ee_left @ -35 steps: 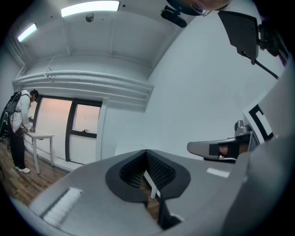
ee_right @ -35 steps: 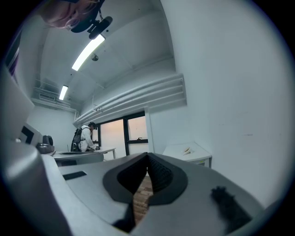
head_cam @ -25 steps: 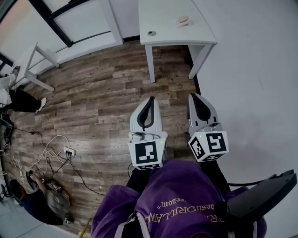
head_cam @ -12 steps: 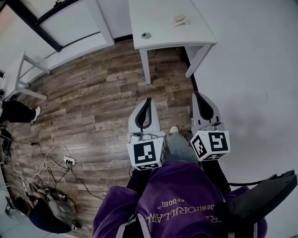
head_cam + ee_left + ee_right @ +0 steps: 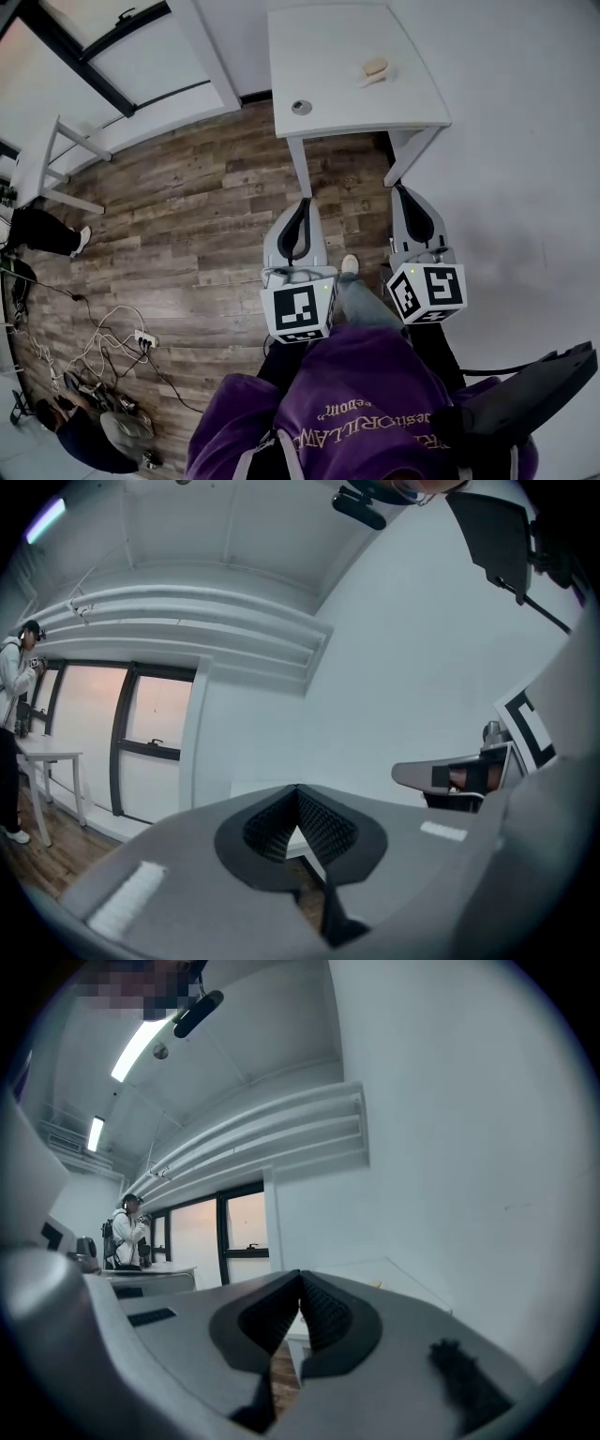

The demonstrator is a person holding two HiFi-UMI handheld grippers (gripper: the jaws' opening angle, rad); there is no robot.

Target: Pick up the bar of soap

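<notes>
A tan bar of soap (image 5: pixel 375 67) lies on a small white table (image 5: pixel 328 56) against the wall, far ahead of both grippers in the head view. My left gripper (image 5: pixel 304 202) is held over the wooden floor, short of the table's front edge, its jaws shut with nothing between them. My right gripper (image 5: pixel 403 190) is level with it on the right, close to the table's right leg, also shut and empty. In the left gripper view the closed jaw tips (image 5: pixel 298 789) point at the table's edge; in the right gripper view the tips (image 5: pixel 300 1277) do the same.
A round metal disc (image 5: pixel 301 107) lies at the table's front left. The white wall (image 5: pixel 525 141) runs along the right. A second white table (image 5: pixel 37 164) stands at far left, with cables and a power strip (image 5: pixel 141 336) on the floor. A person (image 5: pixel 125 1232) stands by the windows.
The table and soap have come closer and lower in the head view as I walk toward them. Both grippers keep their pose and stay shut.
</notes>
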